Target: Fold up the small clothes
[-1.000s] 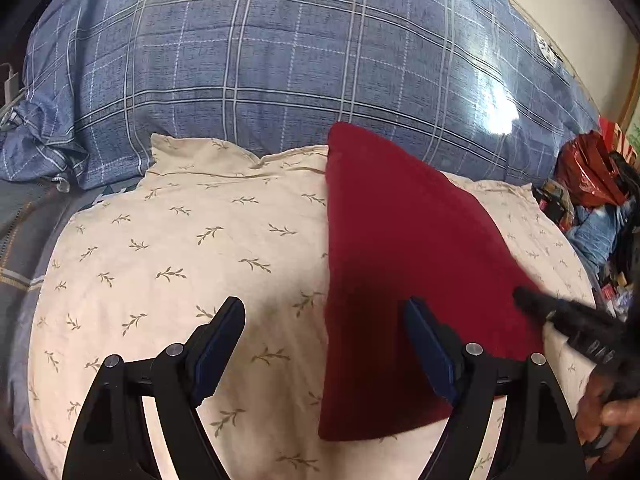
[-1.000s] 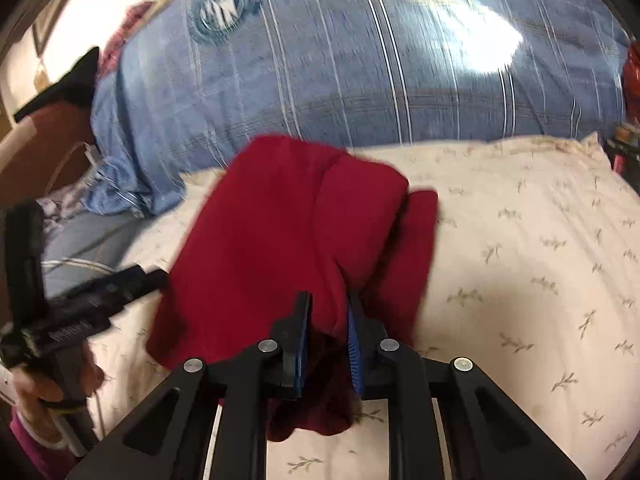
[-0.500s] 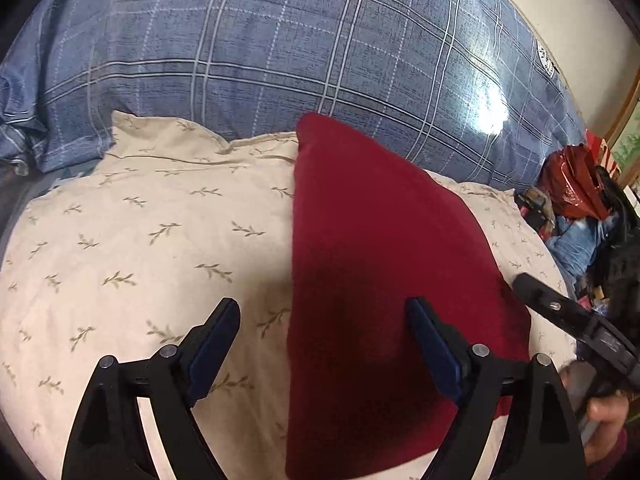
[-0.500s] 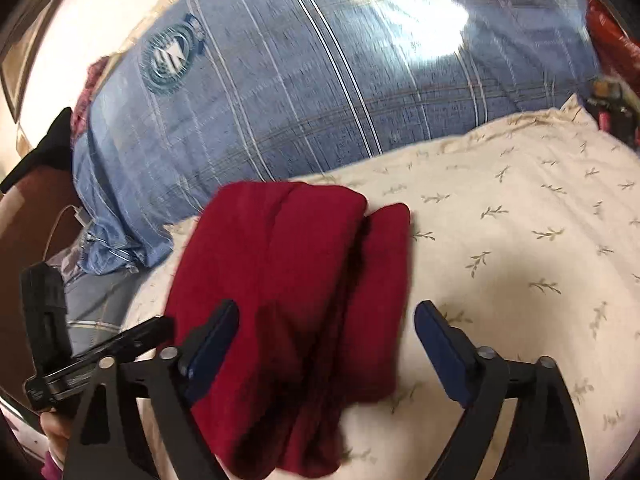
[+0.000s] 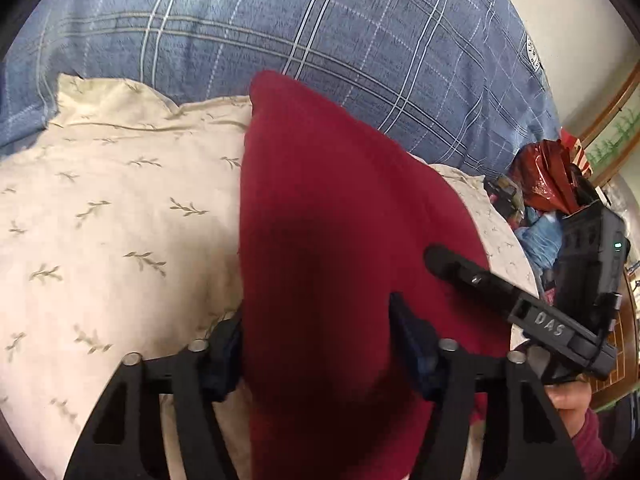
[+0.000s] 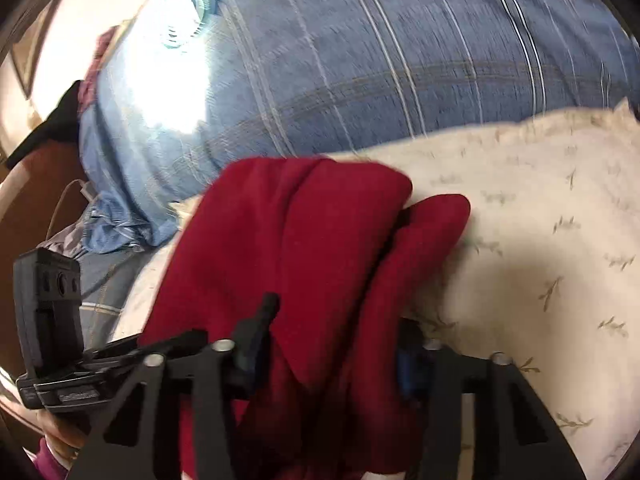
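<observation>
Both grippers wide over the folded red cloth

Two grippers sit low over the same piece of clothing, each with its jaws spread apart and gripping nothing. Nearest the left wrist camera, the left gripper [image 5: 316,344] straddles the near end of the red cloth [image 5: 332,240]: one finger lies at the cloth's left edge against the cream fabric, the other rests on the red surface. Just to its right, the right gripper [image 5: 516,304] reaches in over the cloth's right side, with the person's hand [image 5: 572,400] below it in a dark red sleeve.

From the right wrist camera, the right gripper [image 6: 332,344] stands open across the cloth's near end, red fabric bunched between its fingers without being pinched. The red cloth [image 6: 304,240] shows here as folded layers, a thicker fold on the left and a narrower flap on the right. The left gripper [image 6: 60,360] is visible at the left edge.

The cloth lies on a cream pillow [image 5: 120,220] printed with small leaf sprigs, running from its near edge toward its far edge. Beyond the pillow rises a blue checked quilt [image 5: 320,40]. At the far right sits a heap of clutter with a red bag [image 5: 540,176].
</observation>
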### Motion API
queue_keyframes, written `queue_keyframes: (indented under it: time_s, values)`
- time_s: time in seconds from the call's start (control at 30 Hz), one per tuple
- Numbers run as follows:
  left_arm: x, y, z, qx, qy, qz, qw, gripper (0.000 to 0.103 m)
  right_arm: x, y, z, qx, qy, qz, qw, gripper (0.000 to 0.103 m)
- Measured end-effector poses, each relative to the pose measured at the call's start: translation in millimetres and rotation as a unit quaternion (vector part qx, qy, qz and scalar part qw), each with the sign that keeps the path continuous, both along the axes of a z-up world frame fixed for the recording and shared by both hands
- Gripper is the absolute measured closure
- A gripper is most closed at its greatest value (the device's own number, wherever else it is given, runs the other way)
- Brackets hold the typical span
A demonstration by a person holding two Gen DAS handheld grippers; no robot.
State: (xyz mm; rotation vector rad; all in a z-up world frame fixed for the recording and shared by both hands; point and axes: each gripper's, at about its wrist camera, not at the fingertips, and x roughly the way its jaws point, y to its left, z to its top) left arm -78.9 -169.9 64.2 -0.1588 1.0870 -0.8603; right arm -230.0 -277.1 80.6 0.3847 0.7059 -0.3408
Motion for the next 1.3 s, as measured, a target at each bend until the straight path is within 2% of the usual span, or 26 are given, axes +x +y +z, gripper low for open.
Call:
queue_keyframes:
  time_s: [0.03, 0.07, 0.17, 0.23, 0.27, 0.33, 0.4, 0.5, 0.6, 0.7, 0.77, 0.83, 1.0, 1.1, 1.23, 1.3]
  values:
    - [-4, 4, 6, 0.001, -0.003, 0.0, 1.0, 0.048, -4, 5, 7, 0.005, -0.009, 0.009, 1.0, 0.059]
    - [-10, 9, 12, 0.002, -0.008, 0.0, 1.0, 0.048, -7, 10, 11, 0.009, -0.014, 0.015, 1.0, 0.064]
    - [-34, 35, 31, 0.003, -0.018, 0.013, 0.9997, 0.049, -15, 32, 19, 0.028, -0.015, 0.047, 0.998, 0.065]
    - [-49, 55, 32, -0.001, -0.014, 0.029, 0.9995, 0.048, -15, 43, 13, 0.026, -0.006, 0.058, 0.998, 0.065]
    - [-53, 60, 29, 0.001, -0.012, 0.037, 0.9992, 0.048, -13, 50, 4, 0.019, 0.011, 0.062, 0.998, 0.063]
    - [-63, 67, 13, 0.027, 0.002, 0.054, 0.9982, 0.044, -12, 56, -5, -0.002, 0.044, 0.047, 0.998, 0.054]
    - [-68, 74, 7, 0.04, -0.006, 0.063, 0.9972, 0.039, -20, 60, 1, -0.012, 0.044, 0.031, 0.999, 0.05]
    - [-71, 84, 25, 0.05, -0.038, 0.082, 0.9946, 0.037, -40, 75, 25, -0.03, 0.015, 0.03, 0.999, 0.05]
    - [-72, 83, 42, 0.078, -0.085, 0.106, 0.9877, 0.034, -44, 102, 36, -0.047, 0.012, 0.076, 0.996, 0.054]
    - [-69, 74, 45, 0.092, -0.102, 0.119, 0.9833, 0.034, -40, 131, 30, -0.068, 0.021, 0.118, 0.991, 0.059]
    - [-72, 69, 38, 0.102, -0.105, 0.127, 0.981, 0.031, -31, 143, 13, -0.092, 0.058, 0.128, 0.986, 0.066]
    - [-69, 61, 31, 0.103, -0.102, 0.123, 0.9818, 0.027, -30, 145, -4, -0.124, 0.096, 0.115, 0.981, 0.069]
    - [-63, 46, 20, 0.11, -0.111, 0.109, 0.9817, 0.025, -40, 145, -18, -0.131, 0.087, 0.111, 0.981, 0.069]
    - [-56, 45, 15, 0.11, -0.102, 0.111, 0.9824, 0.025, -40, 150, -20, -0.145, 0.086, 0.112, 0.979, 0.067]
    - [-58, 49, 19, 0.112, -0.106, 0.117, 0.9812, 0.026, -48, 152, -9, -0.121, 0.075, 0.11, 0.984, 0.065]
    - [-64, 52, 25, 0.116, -0.114, 0.12, 0.9795, 0.026, -55, 154, -4, -0.107, 0.066, 0.112, 0.986, 0.06]
